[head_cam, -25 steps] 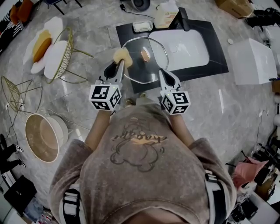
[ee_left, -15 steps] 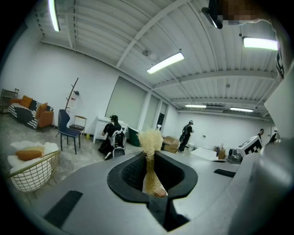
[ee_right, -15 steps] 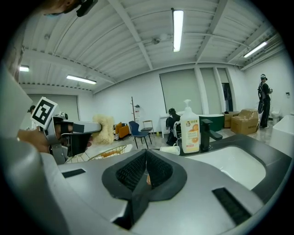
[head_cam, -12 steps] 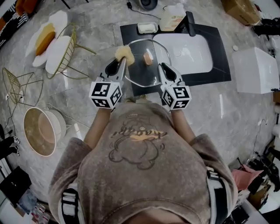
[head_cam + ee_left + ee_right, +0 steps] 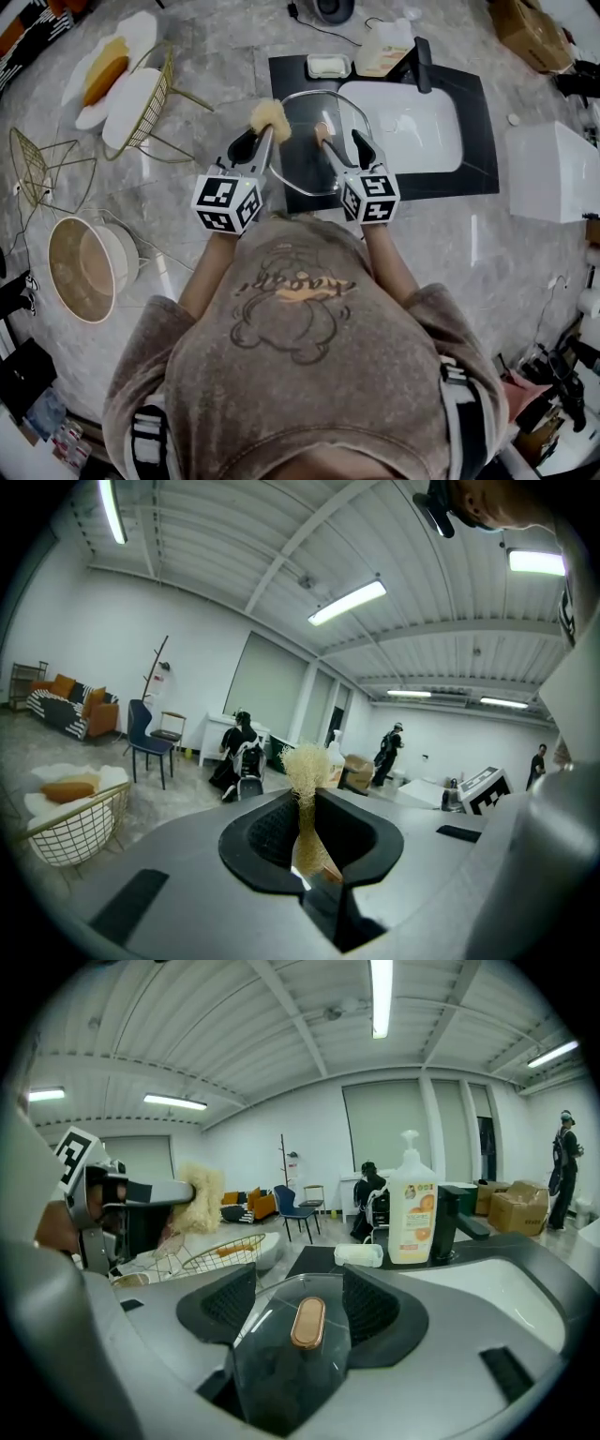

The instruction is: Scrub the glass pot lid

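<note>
My right tool (image 5: 302, 1299) just opened wide, knob (image 5: 307, 1324) loose between jaws — lid (image 5: 309, 178) unheld, regrip needed; left tool (image 5: 305, 808) pinches scrubber (image 5: 307, 761) at lid's 10 o'clock.

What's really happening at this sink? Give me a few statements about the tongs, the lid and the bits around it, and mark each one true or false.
1. The left tongs grip a straw-coloured scrubber. True.
2. The right tongs are clamped on the knob of the glass lid. False: their jaws have just been opening and now stand wide apart. The knob sits between them with a gap on each side.
3. The knob is black. False: it is copper-coloured.
4. A pump bottle stands beside the black tap. True.
</note>
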`<state>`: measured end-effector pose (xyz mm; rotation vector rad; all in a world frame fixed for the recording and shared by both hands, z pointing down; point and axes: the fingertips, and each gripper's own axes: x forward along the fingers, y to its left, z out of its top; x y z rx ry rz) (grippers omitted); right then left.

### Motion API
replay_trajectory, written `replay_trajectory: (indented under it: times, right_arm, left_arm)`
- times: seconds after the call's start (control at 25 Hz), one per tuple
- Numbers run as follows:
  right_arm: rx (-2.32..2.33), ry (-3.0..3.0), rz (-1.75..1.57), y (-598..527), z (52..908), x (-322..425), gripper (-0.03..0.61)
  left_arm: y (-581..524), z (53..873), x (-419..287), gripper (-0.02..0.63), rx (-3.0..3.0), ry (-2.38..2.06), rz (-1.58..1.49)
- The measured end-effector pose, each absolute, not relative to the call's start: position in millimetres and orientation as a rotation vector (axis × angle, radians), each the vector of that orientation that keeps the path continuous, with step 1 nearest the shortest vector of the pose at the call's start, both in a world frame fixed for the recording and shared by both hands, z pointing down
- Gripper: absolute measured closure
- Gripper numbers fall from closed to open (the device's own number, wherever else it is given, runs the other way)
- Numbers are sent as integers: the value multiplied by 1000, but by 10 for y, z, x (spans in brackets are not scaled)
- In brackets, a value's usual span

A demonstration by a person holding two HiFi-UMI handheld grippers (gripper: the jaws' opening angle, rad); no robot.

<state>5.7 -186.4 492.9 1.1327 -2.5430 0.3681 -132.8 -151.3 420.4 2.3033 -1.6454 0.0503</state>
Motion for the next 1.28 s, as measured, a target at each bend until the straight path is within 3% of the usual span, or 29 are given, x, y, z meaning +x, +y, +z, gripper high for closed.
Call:
replay_trajectory:
  times: [0.6,1.28]
  right_arm:
    - [988,-2332,387,-2171,5916,-310,339]
    - [1066,-2243,383,-2270,6192,-327,380]
  left_arm:
    - [-1309,4329,-1656,561,2190,-1742,87]
    - [-1080,4414,-1931,561,2095,-1808,98]
